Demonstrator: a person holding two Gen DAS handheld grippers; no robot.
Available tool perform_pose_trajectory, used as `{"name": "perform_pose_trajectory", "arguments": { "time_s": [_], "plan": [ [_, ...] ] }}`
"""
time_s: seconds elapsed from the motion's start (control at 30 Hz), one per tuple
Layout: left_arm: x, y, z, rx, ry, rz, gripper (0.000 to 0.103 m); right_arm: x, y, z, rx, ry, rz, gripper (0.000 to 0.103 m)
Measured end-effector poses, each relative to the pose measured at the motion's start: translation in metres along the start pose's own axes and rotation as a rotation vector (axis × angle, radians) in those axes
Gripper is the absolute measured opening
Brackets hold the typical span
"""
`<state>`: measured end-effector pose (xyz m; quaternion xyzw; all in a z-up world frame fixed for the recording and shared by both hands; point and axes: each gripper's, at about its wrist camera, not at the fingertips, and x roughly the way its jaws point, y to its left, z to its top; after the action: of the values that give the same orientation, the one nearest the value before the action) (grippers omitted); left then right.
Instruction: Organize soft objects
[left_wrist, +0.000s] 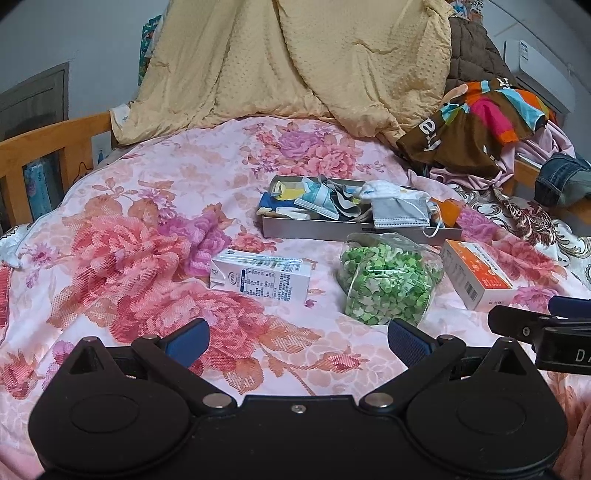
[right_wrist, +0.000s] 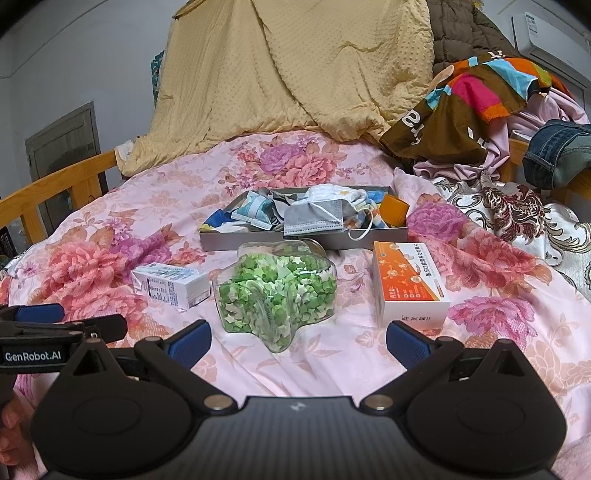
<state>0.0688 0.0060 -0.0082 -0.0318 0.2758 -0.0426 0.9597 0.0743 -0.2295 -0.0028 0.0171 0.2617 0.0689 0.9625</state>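
Observation:
A grey tray (left_wrist: 295, 226) (right_wrist: 236, 242) on the floral bed holds face masks and small cloths; a grey mask (left_wrist: 400, 215) (right_wrist: 314, 218) lies on top. In front of it lie a clear star-shaped jar of green paper stars (left_wrist: 388, 280) (right_wrist: 275, 291), a white milk carton (left_wrist: 260, 276) (right_wrist: 171, 284) and an orange-and-white box (left_wrist: 476, 277) (right_wrist: 406, 284). My left gripper (left_wrist: 297, 338) is open and empty, near the carton and jar. My right gripper (right_wrist: 298, 338) is open and empty, just short of the jar and box.
A yellow quilt (left_wrist: 288, 62) (right_wrist: 288, 66) is draped at the bed's head. A pile of clothes (left_wrist: 480, 122) (right_wrist: 480, 107) and jeans (right_wrist: 557, 155) sit at the right. A wooden bed rail (left_wrist: 48, 140) (right_wrist: 55, 184) runs along the left.

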Motion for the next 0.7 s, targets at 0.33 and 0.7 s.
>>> {"name": "perform_pose_trajectory", "arguments": {
  "time_s": [0.33, 0.7],
  "plan": [
    [0.0005, -0.0051, -0.0014, 0.036, 0.008, -0.002, 0.102, 0.0013, -0.0004, -0.0015, 0.004, 0.006, -0.002, 0.103],
    [0.0019, -0.0050, -0.0019, 0.036, 0.033, -0.008, 0.102, 0.0015, 0.0007, -0.0013, 0.001, 0.013, -0.002, 0.103]
  ]
}}
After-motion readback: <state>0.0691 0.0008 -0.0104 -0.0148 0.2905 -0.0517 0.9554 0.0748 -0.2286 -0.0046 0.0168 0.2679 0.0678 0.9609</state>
